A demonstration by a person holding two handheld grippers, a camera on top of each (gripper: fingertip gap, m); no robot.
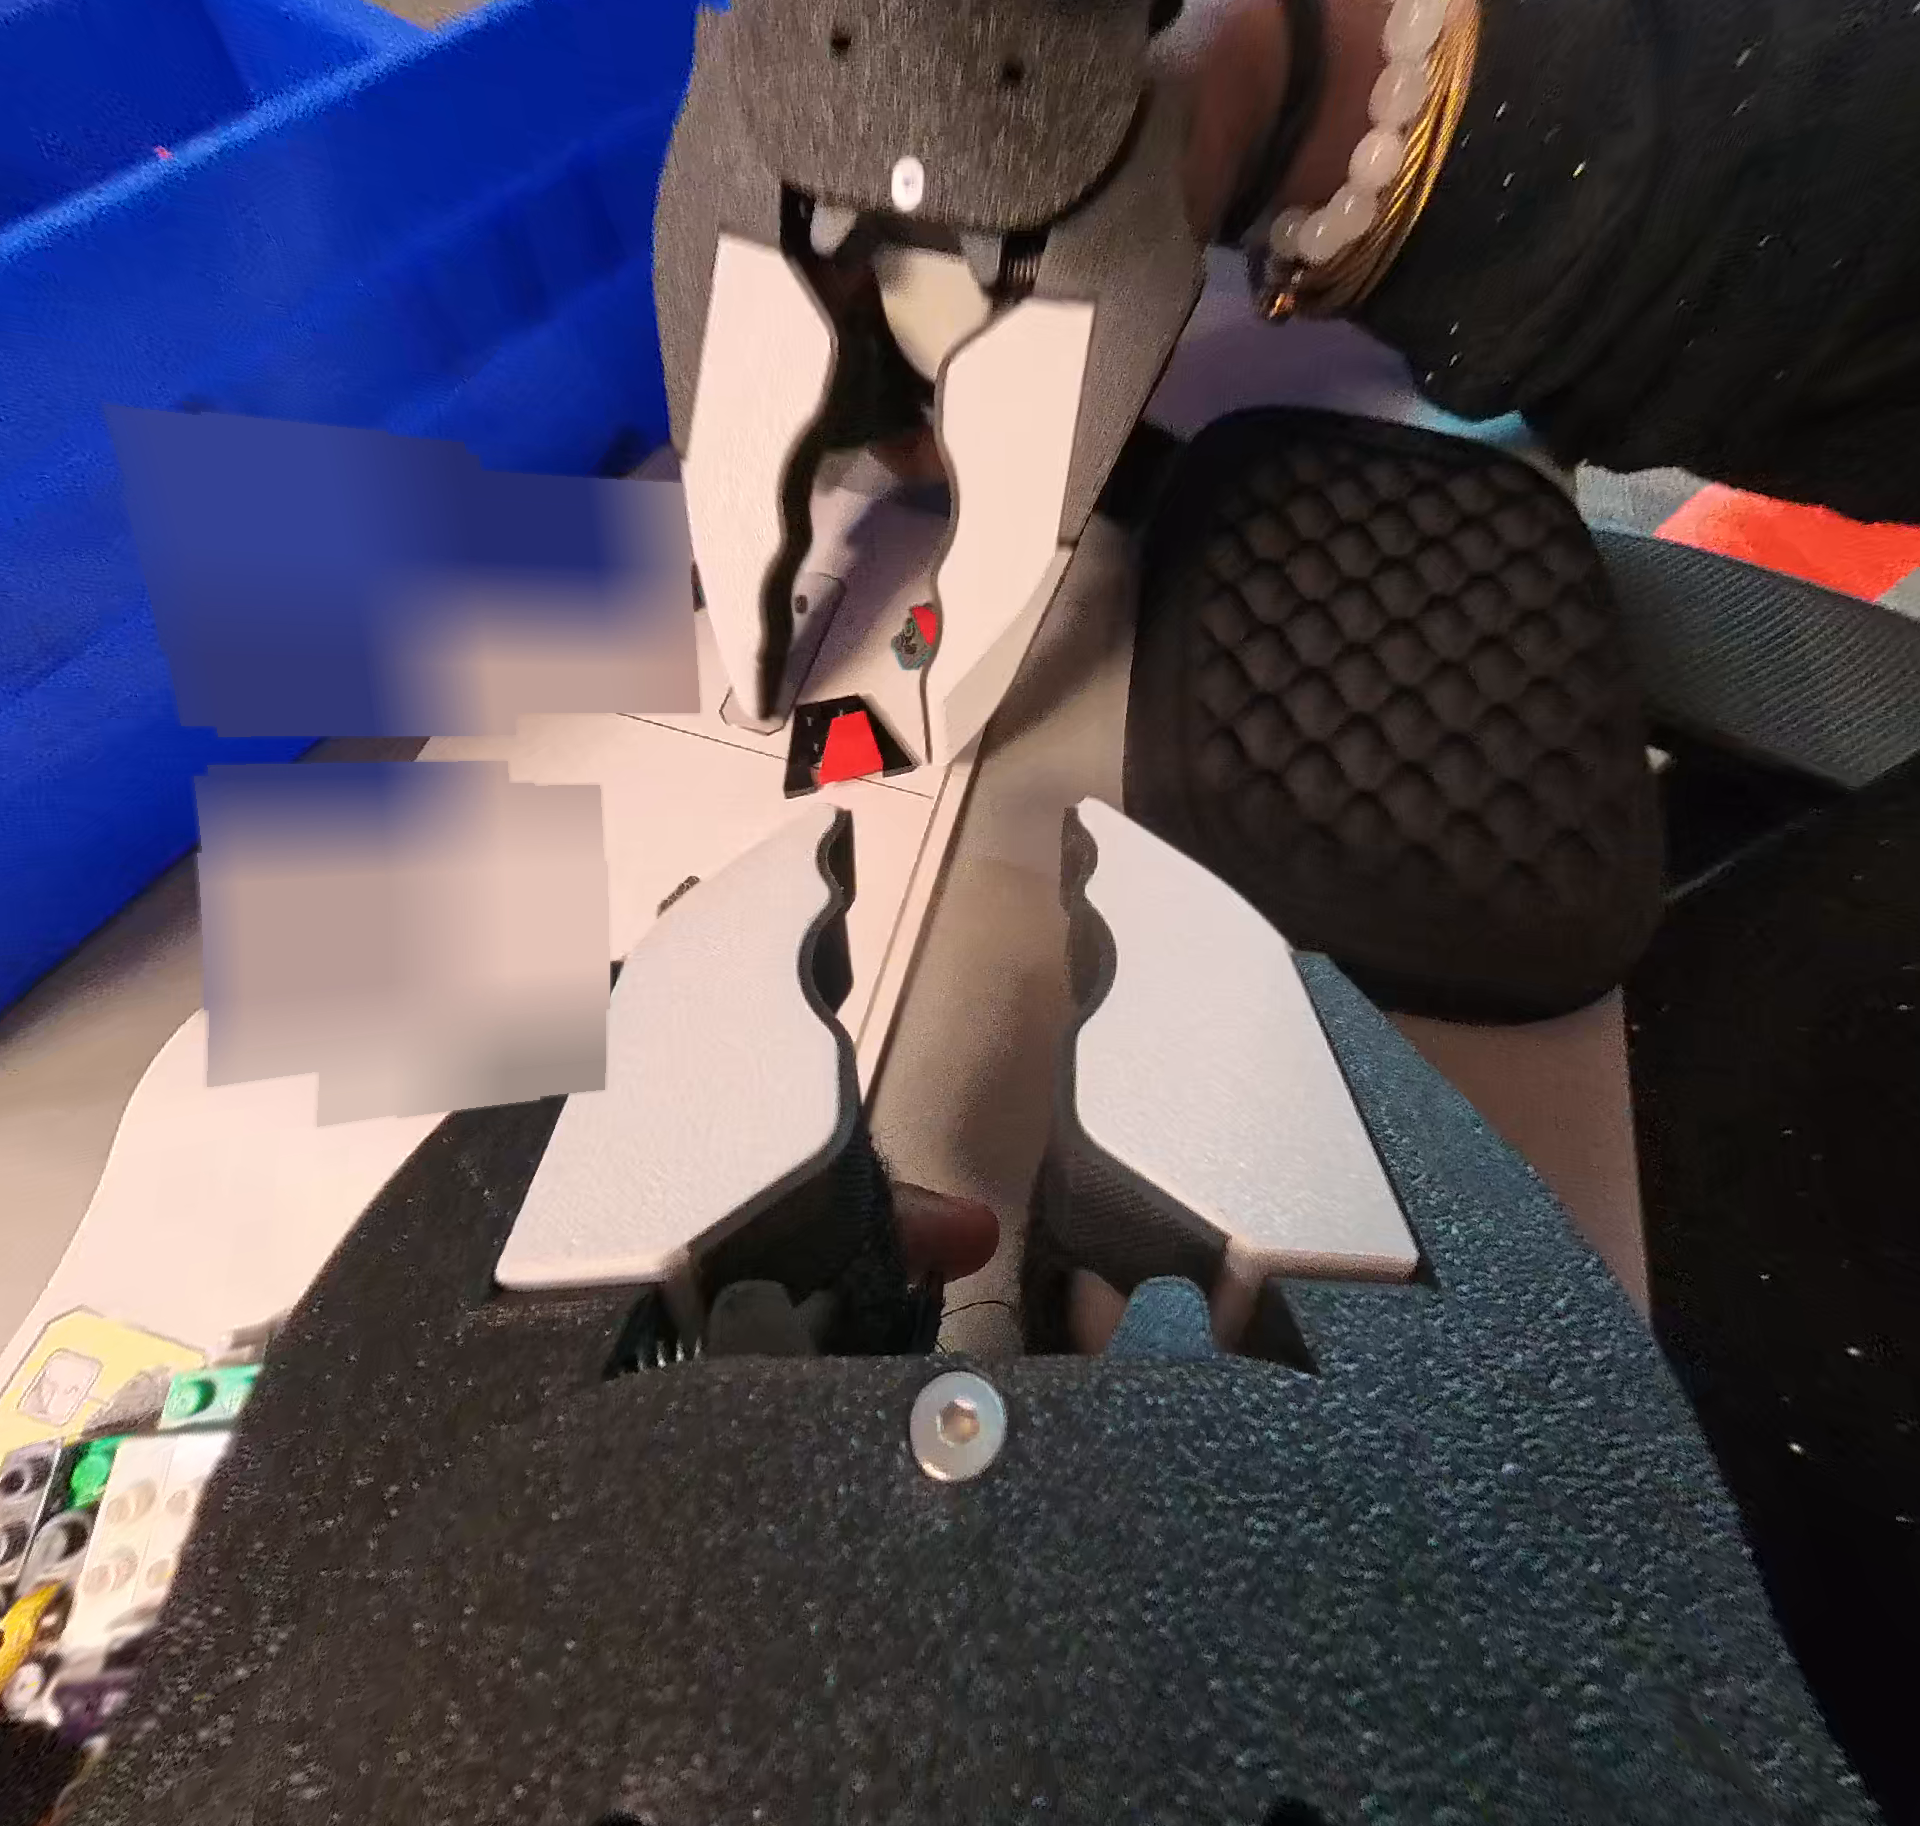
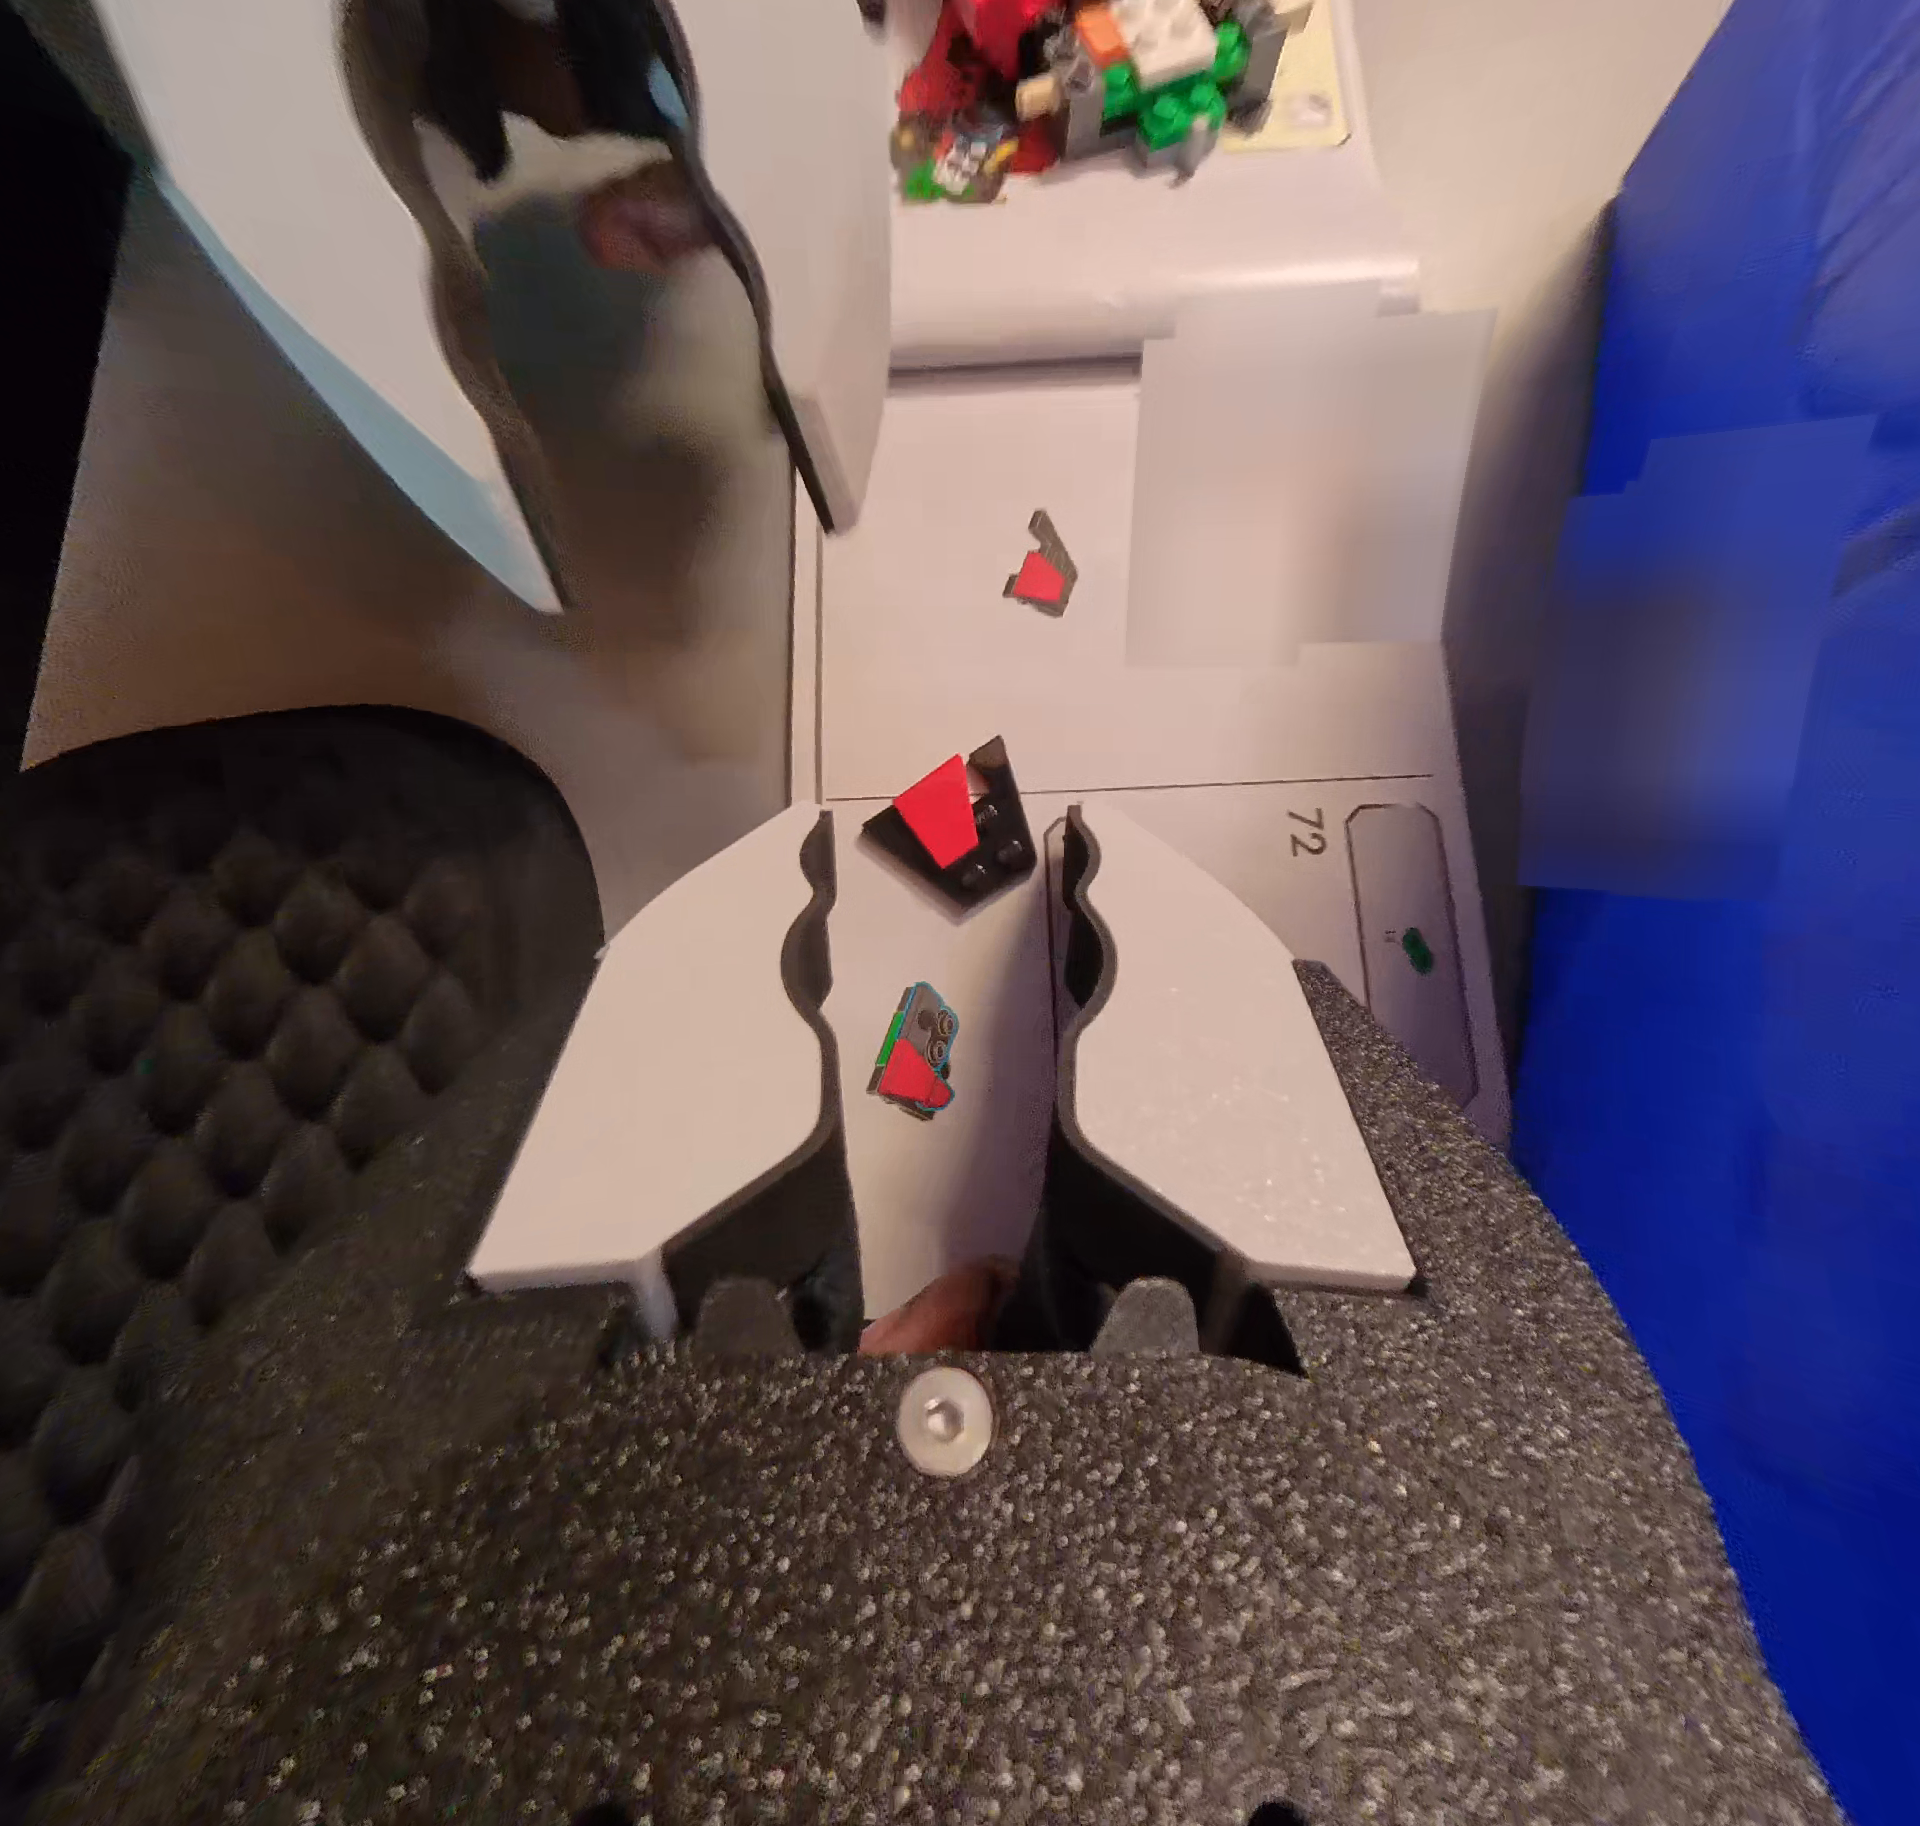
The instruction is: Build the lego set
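Two grippers face each other over an open instruction booklet (image 1: 727, 820). From the left wrist, the left gripper (image 1: 961, 883) has its fingers spread with nothing between them, while the right gripper (image 1: 852, 727) points down from above, fingers apart, its tips just over a small black plate topped by a red wedge (image 1: 844, 750). A blue bin (image 1: 312, 249) stands behind.

From the right wrist, the right gripper (image 2: 940, 877) hangs released around that same black-and-red piece (image 2: 951, 826), lying flat on the page. A partly built model (image 2: 1091, 51) in red, green, grey and white sits farther off.
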